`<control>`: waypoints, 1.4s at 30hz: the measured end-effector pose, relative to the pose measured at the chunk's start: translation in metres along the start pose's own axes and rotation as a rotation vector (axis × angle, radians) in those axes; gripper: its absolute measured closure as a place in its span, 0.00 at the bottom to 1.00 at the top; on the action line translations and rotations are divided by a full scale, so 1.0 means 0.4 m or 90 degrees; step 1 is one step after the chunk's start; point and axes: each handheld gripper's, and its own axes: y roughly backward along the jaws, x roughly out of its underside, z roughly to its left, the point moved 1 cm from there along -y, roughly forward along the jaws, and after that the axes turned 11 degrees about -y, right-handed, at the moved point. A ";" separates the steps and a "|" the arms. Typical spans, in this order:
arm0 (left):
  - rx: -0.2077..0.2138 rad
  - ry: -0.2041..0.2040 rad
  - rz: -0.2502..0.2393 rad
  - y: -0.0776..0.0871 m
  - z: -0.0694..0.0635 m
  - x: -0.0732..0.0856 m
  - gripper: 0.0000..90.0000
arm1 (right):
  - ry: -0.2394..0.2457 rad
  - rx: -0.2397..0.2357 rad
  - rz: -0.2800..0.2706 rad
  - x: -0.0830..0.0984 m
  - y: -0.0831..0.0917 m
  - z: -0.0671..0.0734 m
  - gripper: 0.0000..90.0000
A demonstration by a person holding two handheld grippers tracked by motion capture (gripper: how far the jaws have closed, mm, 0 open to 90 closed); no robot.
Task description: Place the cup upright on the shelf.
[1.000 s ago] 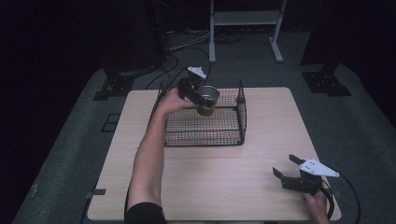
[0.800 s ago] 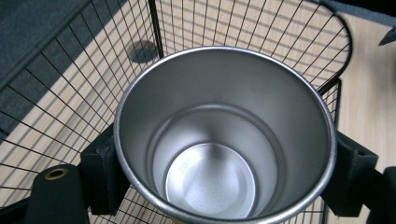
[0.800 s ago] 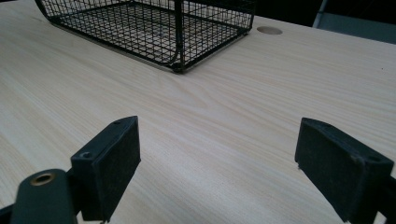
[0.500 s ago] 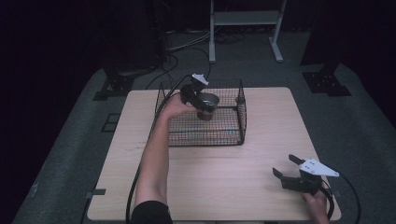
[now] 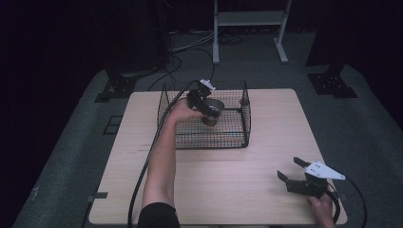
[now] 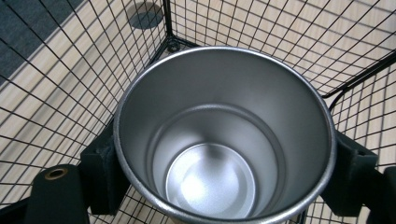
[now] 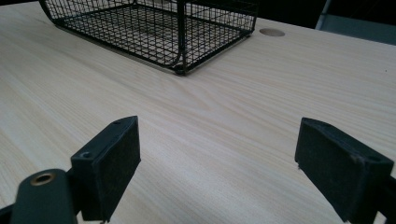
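Cup (image 6: 224, 140) clamped in left gripper (image 5: 203, 105) inside basket (image 5: 244, 118).
Right gripper (image 5: 304, 179), at table's (image 5: 266, 156) 5 o'clock, gapes empty; released tilted, the cup may topple against the wire.

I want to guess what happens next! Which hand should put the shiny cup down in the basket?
The left. Its left gripper already clamps the metal cup inside the wire basket. The right gripper waits open near the table's front edge, far away.

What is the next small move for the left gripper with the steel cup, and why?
Probably lower it a little more, then open the jaws. The left gripper grips the shiny steel cup by its sides, upright, inside the black wire basket, and the cup seems not yet set on the basket floor.
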 end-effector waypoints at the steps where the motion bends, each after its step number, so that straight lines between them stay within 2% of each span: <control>1: -0.001 0.001 0.001 -0.004 0.000 0.001 0.20 | -0.001 0.000 -0.001 0.000 0.000 0.000 0.15; 4: 0.001 -0.005 0.017 -0.012 -0.001 0.002 0.20 | -0.003 -0.003 -0.003 0.000 0.000 -0.003 0.15; 10: 0.002 -0.001 0.040 -0.031 0.004 0.010 0.20 | -0.006 -0.006 -0.007 -0.001 0.001 -0.006 0.15; 16: 0.003 0.005 0.042 -0.045 0.007 0.014 0.20 | -0.006 -0.006 -0.005 -0.001 0.001 -0.004 0.15; 19: 0.002 -0.002 0.060 -0.055 0.009 0.016 0.20 | -0.006 -0.006 -0.005 -0.001 0.001 -0.004 0.15; 23: -0.002 0.002 0.070 -0.058 0.011 0.022 0.20 | -0.004 -0.005 -0.006 -0.001 0.000 -0.005 0.15; 29: -0.010 0.002 0.069 -0.056 0.011 0.029 0.20 | -0.003 -0.004 -0.007 -0.001 0.000 -0.004 0.15; 33: -0.008 0.012 0.080 -0.062 0.014 0.044 0.20 | -0.002 -0.004 -0.006 0.000 0.000 -0.004 0.15; 35: -0.008 0.014 0.080 -0.063 0.013 0.048 0.20 | -0.001 -0.004 -0.006 0.000 0.000 -0.004 0.15; 36: -0.009 0.023 0.070 -0.061 0.014 0.052 0.20 | -0.002 -0.004 -0.006 0.000 0.000 -0.004 0.15; 42: -0.011 0.012 0.083 -0.059 0.010 0.051 0.20 | -0.002 -0.003 -0.006 0.000 0.000 -0.004 0.15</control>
